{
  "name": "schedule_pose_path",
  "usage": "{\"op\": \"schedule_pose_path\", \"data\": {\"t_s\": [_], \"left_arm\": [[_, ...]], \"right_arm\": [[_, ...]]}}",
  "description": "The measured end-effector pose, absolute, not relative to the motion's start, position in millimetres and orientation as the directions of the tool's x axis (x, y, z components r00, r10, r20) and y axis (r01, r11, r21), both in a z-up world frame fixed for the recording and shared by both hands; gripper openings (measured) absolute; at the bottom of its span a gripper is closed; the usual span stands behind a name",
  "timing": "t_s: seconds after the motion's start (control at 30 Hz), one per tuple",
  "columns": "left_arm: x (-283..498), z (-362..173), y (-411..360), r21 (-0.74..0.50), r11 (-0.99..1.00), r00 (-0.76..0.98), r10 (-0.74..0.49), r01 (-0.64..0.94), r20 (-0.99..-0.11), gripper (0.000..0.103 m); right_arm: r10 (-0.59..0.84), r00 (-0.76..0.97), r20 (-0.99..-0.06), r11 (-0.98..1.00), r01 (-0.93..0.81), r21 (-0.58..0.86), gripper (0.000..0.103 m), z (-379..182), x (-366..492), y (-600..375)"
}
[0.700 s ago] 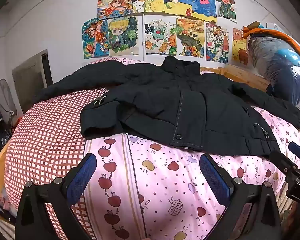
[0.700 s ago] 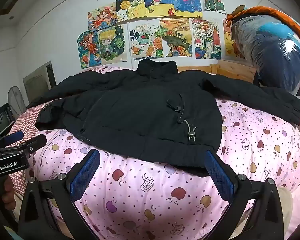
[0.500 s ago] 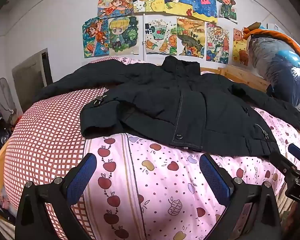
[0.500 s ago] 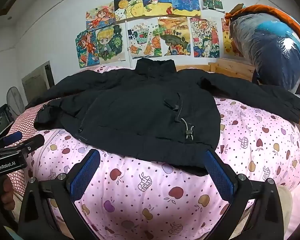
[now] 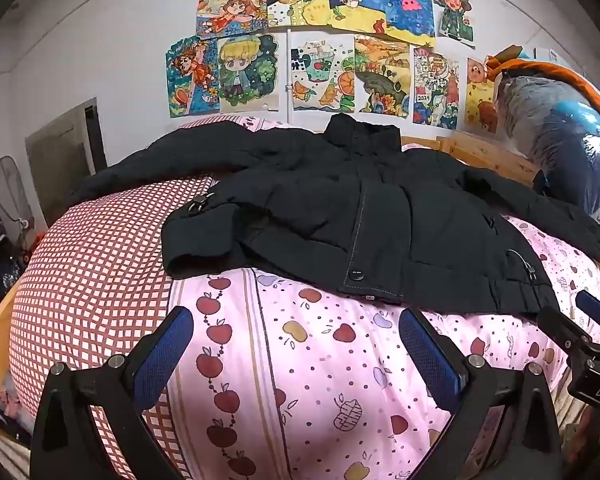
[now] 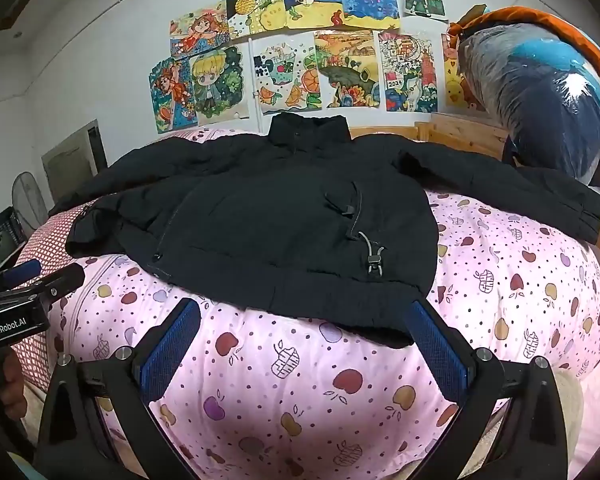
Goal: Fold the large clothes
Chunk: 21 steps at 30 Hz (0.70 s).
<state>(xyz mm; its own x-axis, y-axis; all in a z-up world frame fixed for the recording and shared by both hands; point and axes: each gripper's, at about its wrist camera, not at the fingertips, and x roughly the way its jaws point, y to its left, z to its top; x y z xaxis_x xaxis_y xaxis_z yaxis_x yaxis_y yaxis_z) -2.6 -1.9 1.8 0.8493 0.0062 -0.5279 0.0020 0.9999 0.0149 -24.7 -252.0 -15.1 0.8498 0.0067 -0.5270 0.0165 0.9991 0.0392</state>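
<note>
A large black jacket [image 5: 352,204] lies front up on the bed, collar toward the wall, both sleeves spread out; it also shows in the right wrist view [image 6: 284,216]. Its left hem corner is bunched near the checked cover. My left gripper [image 5: 296,344] is open and empty, just short of the hem by the front placket. My right gripper [image 6: 304,336] is open and empty, just short of the hem's right part, near a drawcord toggle [image 6: 374,262].
The bed carries a pink apple-print quilt [image 5: 320,360] and a red checked cover [image 5: 92,272]. A bagged blue bundle [image 6: 548,108] sits at the back right on a wooden bed frame [image 6: 456,134]. Drawings cover the wall. A fan [image 5: 8,196] stands at left.
Both grippers have edged slightly closer to the jacket's hem. The jacket has not moved.
</note>
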Motion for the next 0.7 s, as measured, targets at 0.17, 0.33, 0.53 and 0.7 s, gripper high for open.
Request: {"op": "schedule_pose_path", "data": {"t_s": [0.17,0.33,0.53,0.7], "left_arm": [[-2.1,5.1,-6.0,0.021,1.000,0.848,0.008,0.004,-0.529,0.103],[-1.1,6.1,-6.1,0.021,1.000,0.850,0.010,0.001,-0.527,0.103],[-0.9,5.5,-3.1,0.018,1.000,0.848,0.011,-0.001,-0.530,0.103],[-0.6,5.8,-2.7,0.025,1.000,0.850,0.016,-0.003,-0.527,0.103]], "right_arm": [[0.008,0.848,-0.530,0.999,0.011,0.032,0.102,-15.7,-23.9,-250.2],[0.008,0.849,-0.528,0.999,0.011,0.032,0.102,-15.3,-22.4,-247.1],[0.011,0.845,-0.535,0.999,0.014,0.042,0.102,-14.0,-20.0,-249.0],[0.012,0.844,-0.536,0.999,0.013,0.043,0.102,-14.0,-19.8,-249.4]]}}
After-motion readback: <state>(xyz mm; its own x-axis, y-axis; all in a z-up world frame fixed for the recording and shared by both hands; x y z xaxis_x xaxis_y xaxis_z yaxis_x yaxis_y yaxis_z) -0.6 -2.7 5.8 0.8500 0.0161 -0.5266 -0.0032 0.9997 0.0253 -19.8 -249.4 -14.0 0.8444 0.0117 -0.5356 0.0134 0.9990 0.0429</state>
